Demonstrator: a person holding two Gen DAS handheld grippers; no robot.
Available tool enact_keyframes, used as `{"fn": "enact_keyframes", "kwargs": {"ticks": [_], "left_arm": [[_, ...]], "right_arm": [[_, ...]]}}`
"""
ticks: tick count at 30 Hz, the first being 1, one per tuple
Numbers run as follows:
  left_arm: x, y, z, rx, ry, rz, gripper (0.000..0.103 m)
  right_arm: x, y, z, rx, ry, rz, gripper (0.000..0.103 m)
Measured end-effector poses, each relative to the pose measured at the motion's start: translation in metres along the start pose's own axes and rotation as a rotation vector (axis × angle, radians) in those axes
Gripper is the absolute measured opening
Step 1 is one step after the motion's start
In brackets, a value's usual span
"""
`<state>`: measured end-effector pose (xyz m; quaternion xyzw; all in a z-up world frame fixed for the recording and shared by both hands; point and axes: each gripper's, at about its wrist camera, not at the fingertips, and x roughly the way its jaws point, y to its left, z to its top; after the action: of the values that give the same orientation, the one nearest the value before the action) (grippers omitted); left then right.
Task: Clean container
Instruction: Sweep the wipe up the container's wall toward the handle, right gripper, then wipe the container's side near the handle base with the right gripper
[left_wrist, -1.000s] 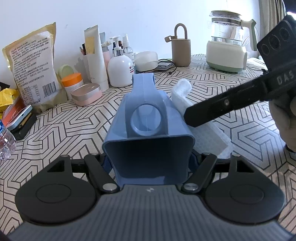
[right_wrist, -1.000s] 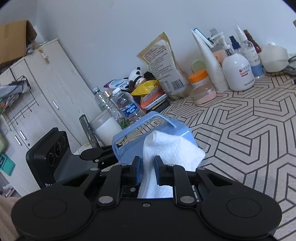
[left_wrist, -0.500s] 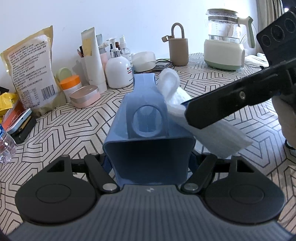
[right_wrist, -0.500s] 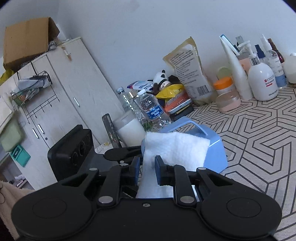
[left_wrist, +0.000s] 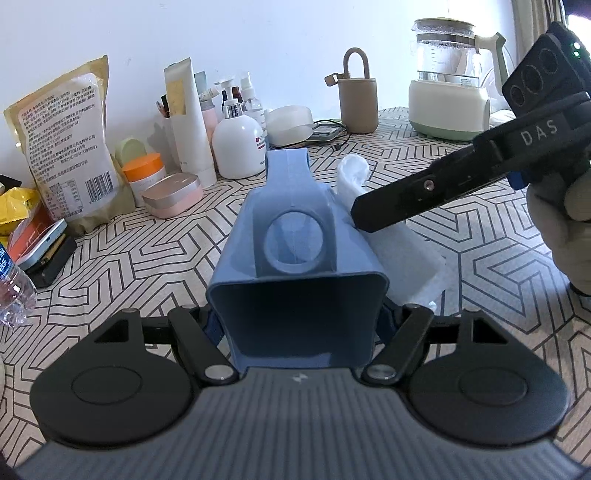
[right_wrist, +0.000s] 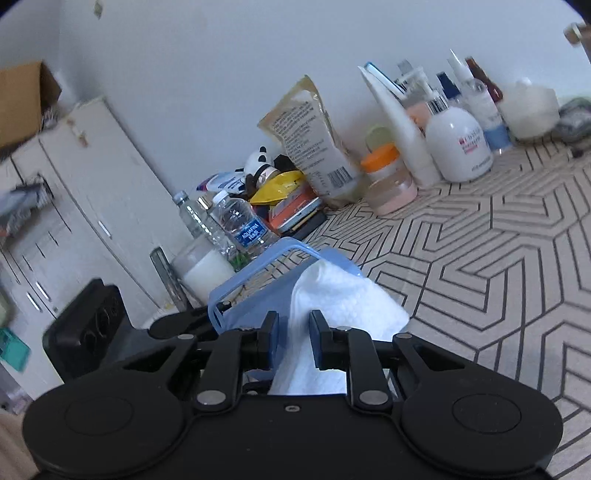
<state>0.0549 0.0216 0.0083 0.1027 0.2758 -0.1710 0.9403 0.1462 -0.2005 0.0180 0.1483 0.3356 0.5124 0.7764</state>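
Left gripper (left_wrist: 295, 328) clamps the blue container (left_wrist: 295, 258), lying ahead of it. Right gripper (right_wrist: 293, 338) pinches a white cloth (right_wrist: 343, 302) against the container's side. Advice: hold firm, wipe with even strokes.

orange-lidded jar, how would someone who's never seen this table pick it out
Start at the big tan printed bag leaning on the wall. Right beside it stands a short clear jar, behind a flat pink tin. Only it has a bright orange lid.
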Motion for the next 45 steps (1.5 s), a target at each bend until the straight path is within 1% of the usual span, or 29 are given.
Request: {"fn": "enact_keyframes", "kwargs": {"ticks": [7, 10, 12, 14, 15, 19, 25, 28, 29, 30, 33, 35, 37, 40, 43, 45], "left_arm": [[0.0, -0.001, 0.0, -0.001, 0.001, 0.001, 0.074], [-0.001, -0.001, 0.0, 0.0, -0.002, 0.007, 0.074], [-0.001, -0.002, 0.0, 0.003, -0.001, 0.008, 0.074], [0.0, -0.002, 0.0, 0.001, 0.0, 0.006, 0.074], [0.0, -0.002, 0.0, 0.001, 0.001, 0.005, 0.074], [0.0, -0.002, 0.0, 0.002, 0.001, 0.005, 0.074], [-0.001, 0.0, 0.0, 0.0, 0.002, 0.004, 0.074], [-0.001, 0.001, 0.0, -0.001, 0.003, 0.005, 0.074], [-0.001, 0.001, 0.0, 0.0, 0.003, 0.005, 0.074], [0.0, 0.001, 0.001, 0.001, 0.002, 0.005, 0.074], [0.001, 0.002, 0.001, 0.011, 0.0, 0.006, 0.074], [0.002, 0.001, 0.001, 0.014, 0.002, 0.008, 0.074], [0.003, 0.003, 0.001, 0.011, 0.004, 0.007, 0.074], [0.005, 0.005, 0.001, 0.013, 0.004, 0.009, 0.074], [0.003, -0.001, 0.0, 0.015, 0.002, 0.01, 0.074], [0.003, -0.002, 0.0, 0.016, 0.003, 0.01, 0.074]], "right_arm": [[0.0, 0.006, -0.003, -0.041, -0.006, 0.004, 0.024], [-0.002, 0.007, -0.002, -0.064, -0.013, -0.001, 0.017], [-0.003, 0.006, -0.002, -0.057, -0.017, 0.006, 0.016], [-0.003, 0.008, -0.002, -0.064, -0.02, 0.01, 0.013], [-0.003, 0.009, -0.002, -0.072, -0.02, 0.014, 0.01], [-0.002, 0.015, -0.002, -0.103, -0.013, 0.04, 0.009], [0.004, 0.024, -0.003, -0.123, 0.015, 0.112, 0.009], [0.005, 0.026, -0.004, -0.124, 0.014, 0.121, 0.008], [0.005, 0.024, -0.004, -0.113, 0.014, 0.122, 0.007], [0.005, 0.022, -0.004, -0.101, 0.013, 0.119, 0.003], [0.003, 0.016, 0.0, -0.079, -0.007, 0.075, 0.003], [0.002, 0.012, 0.004, -0.068, -0.023, 0.038, 0.007], [0.004, 0.008, 0.007, -0.048, -0.028, 0.032, 0.007], [0.008, 0.01, 0.007, -0.053, -0.019, 0.054, 0.007], [0.007, 0.013, 0.0, -0.054, -0.005, 0.107, 0.007], [0.008, 0.015, -0.002, -0.058, 0.003, 0.124, 0.007]]}}
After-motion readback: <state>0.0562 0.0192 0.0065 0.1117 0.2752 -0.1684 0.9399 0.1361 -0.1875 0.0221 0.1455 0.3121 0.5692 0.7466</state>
